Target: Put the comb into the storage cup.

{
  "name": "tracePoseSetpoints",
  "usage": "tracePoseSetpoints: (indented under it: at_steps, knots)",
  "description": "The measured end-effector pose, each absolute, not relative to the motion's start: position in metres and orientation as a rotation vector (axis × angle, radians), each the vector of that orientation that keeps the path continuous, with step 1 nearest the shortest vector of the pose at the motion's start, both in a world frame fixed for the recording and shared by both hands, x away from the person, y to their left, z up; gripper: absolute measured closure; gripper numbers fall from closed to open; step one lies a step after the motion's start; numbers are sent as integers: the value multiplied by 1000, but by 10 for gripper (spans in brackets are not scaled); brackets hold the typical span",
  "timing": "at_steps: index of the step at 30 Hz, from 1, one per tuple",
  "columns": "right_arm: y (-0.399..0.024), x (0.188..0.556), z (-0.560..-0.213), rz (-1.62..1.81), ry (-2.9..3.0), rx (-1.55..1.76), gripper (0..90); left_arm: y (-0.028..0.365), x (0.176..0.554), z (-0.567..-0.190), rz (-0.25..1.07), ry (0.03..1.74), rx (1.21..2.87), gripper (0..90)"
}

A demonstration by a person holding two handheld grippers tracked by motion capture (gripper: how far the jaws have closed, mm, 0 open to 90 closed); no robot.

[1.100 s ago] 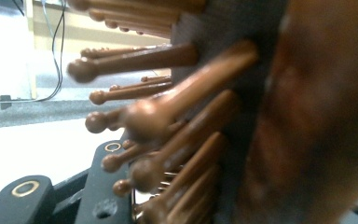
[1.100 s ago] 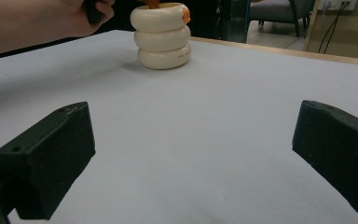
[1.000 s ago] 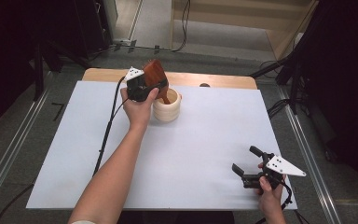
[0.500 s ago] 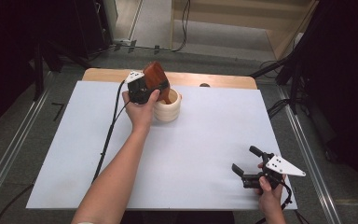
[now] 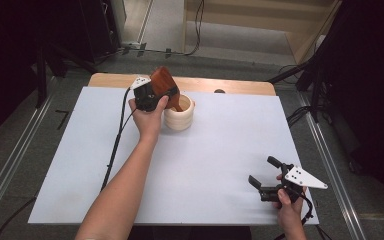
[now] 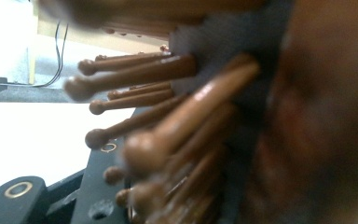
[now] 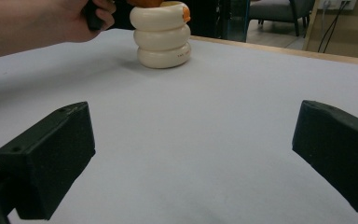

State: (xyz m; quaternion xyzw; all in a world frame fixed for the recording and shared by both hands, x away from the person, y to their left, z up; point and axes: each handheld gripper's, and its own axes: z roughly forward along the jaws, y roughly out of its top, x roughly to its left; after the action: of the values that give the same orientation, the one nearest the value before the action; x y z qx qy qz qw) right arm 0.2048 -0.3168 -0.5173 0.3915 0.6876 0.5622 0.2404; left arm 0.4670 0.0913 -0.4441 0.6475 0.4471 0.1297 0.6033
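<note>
The left tongs (image 5: pixel 156 95) sit at the far side of the table (image 5: pixel 215 150), just beside a cream ribbed cup (image 5: pixel 179 113), and they pinch a brown wooden hairbrush (image 5: pixel 164 86). The brush is tilted, its broad head up above the hand and its lower end reaching down to the cup's mouth. In the left gripper view the brush's round-tipped wooden bristles (image 6: pixel 135 74) crowd close in front of the camera, blurred, with one black jaw low at the left. The jaws have just been opening a little, with the brush between them; the high view shows the brush held up off the table.

The right tongs (image 5: pixel 269 176) rest low at the near right corner of the table, well apart from the cup, jaws spread wide with nothing between them. The right gripper view looks across the bare white tabletop to the cup (image 7: pixel 163 35), which stands upright as three stacked rings, with the left hand (image 7: pixel 42 23) next to it.
</note>
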Motion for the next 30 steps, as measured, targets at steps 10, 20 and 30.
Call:
tracePoseSetpoints:
  at_steps: [10, 20, 30]
  knots:
    - [-317, 205, -517, 1539, 1878, 1073, 0, 93, 466, -443, 301, 1045, 1504, 295]
    - [-317, 205, -517, 1540, 1877, 1072, 0, 92, 463, -444, 304, 1021, 1531, 128]
    - [-317, 205, -517, 1541, 1883, 1070, 0, 95, 460, -445, 359, 999, 1571, 38]
